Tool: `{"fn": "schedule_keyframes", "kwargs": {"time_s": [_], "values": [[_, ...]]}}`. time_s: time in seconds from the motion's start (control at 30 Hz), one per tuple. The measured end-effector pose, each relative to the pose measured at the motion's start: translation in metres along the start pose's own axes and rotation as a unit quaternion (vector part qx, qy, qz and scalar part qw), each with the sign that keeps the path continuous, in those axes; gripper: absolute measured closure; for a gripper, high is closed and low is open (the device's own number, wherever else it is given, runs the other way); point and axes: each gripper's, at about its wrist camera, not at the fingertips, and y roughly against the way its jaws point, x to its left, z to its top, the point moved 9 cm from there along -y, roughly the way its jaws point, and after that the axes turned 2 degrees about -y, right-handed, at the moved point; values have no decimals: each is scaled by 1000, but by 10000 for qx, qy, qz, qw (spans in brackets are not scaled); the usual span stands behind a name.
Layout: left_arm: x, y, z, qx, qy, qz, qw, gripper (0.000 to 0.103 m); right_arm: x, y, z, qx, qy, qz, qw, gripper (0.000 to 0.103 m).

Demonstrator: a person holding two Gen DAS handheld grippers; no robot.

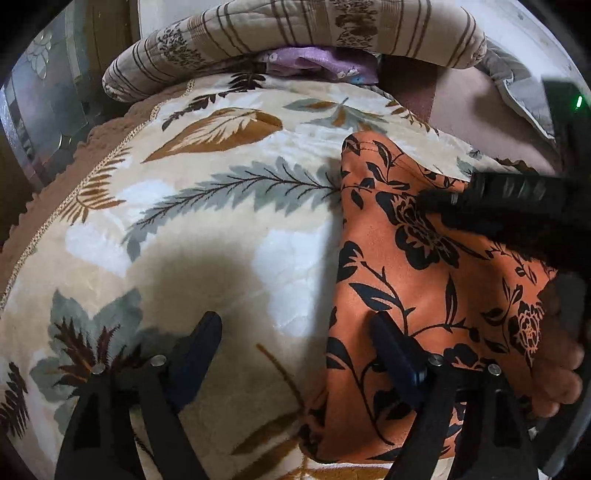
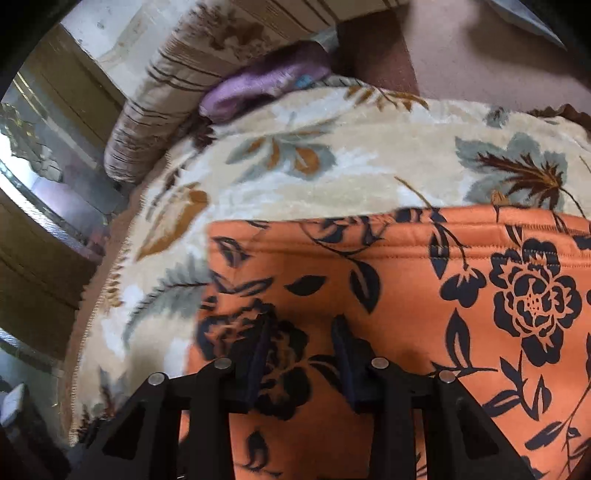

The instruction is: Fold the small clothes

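Note:
An orange garment with black flowers [image 1: 424,288] lies on a cream leaf-patterned blanket [image 1: 207,229]. My left gripper [image 1: 295,328] is open just above the blanket, its right finger over the garment's left edge, its left finger over bare blanket. The right gripper [image 1: 443,201] reaches in from the right over the garment's upper part. In the right wrist view the garment [image 2: 406,295] fills the lower right, its stitched hem toward the far side. My right gripper [image 2: 301,332] is open, fingers spread close over the cloth, holding nothing.
A striped pillow [image 1: 295,33] and a purple cloth [image 1: 317,62] lie at the far end of the blanket. A brown sheet [image 1: 461,99] shows at the far right. Glass-fronted furniture [image 1: 40,110] stands to the left, beyond the blanket's brown edge.

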Motion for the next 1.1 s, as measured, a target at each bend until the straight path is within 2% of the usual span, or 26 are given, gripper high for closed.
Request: {"fn": "schedule_keyframes", "kwargs": {"time_s": [0.1,0.2,0.23,0.4,0.6,0.73,0.97,1.1], "values": [[-1,0,-1,-58,-80,55,9999,19,10,-1,8,-68,-71,88,9999,64],[-1,0,0,-97,-167,127,9997,19,5,-33,2,401,-148,-104,9990,64],[-1,-1,1,-106,-203,151,9996,19,4,-38,1,408,-137,-95,9990,64],[-4,1,1,-191,-346,271,9989,19,0,-21,4,342,-269,31,9990,64],[-5,1,1,-244,-377,327,9985,19,-32,35,-7,10,-265,-154,9995,64],[-7,1,1,-294,-436,391,9979,19,-64,80,-22,-164,-182,-615,9978,64],[-7,0,1,-339,-480,425,9974,19,-124,153,-69,-259,-80,-1515,9881,64],[-8,0,1,-379,-514,477,9968,19,-156,162,-97,-71,-140,-1924,9812,64]]}}
